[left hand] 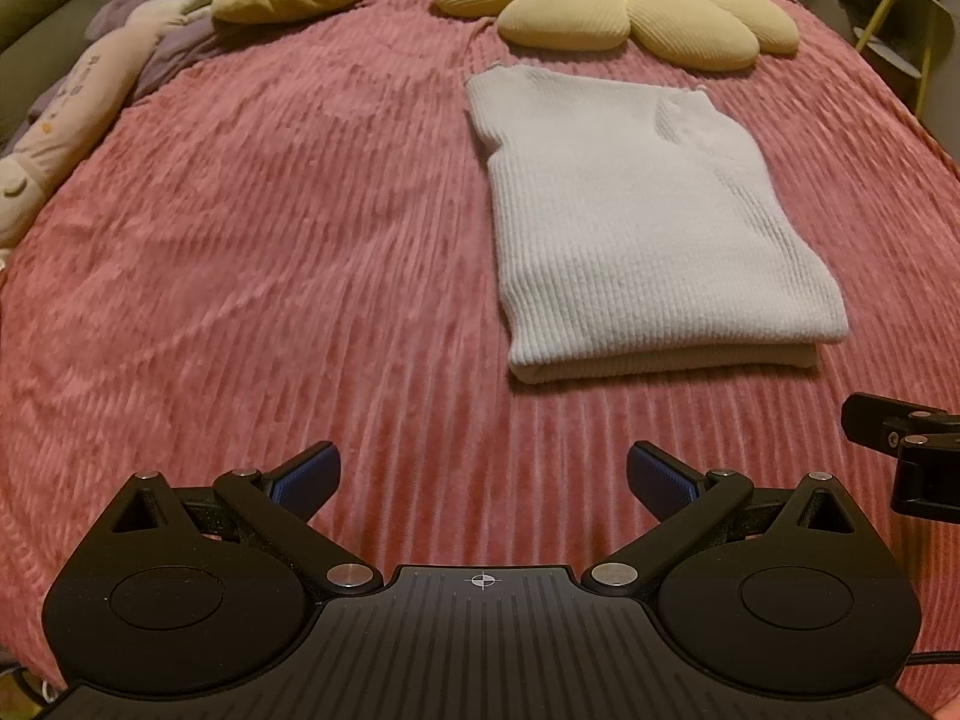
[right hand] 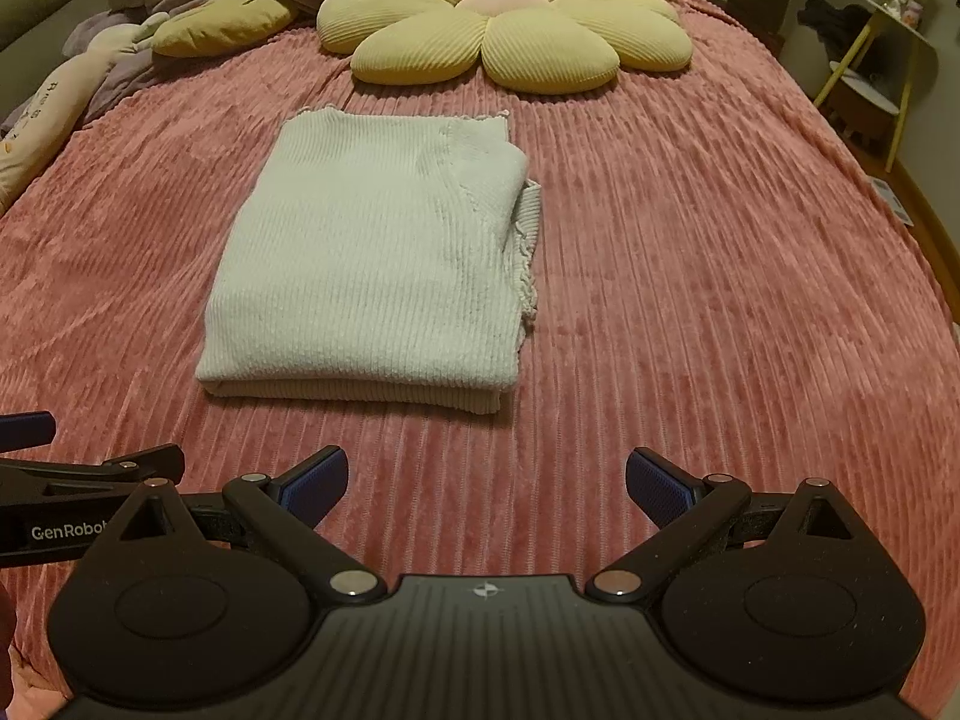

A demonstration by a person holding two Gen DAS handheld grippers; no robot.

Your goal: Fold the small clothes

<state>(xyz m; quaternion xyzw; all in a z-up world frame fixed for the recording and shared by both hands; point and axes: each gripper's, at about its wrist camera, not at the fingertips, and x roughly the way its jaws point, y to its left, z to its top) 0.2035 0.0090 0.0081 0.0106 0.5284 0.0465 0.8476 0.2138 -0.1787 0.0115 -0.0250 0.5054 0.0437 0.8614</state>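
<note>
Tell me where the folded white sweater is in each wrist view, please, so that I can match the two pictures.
Left wrist: the folded white sweater lies right of centre, beyond the open left gripper.
Right wrist: the sweater lies left of centre.
Shared landmark: the yellow flower cushion behind it on the pink bedspread.

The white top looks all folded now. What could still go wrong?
The folded white top has a loose ruffled edge sticking out on its right side; a bump there may undo the fold. Both tools, left and right, are open and empty just short of it, so a careless grab might drag only the top layer.
</note>
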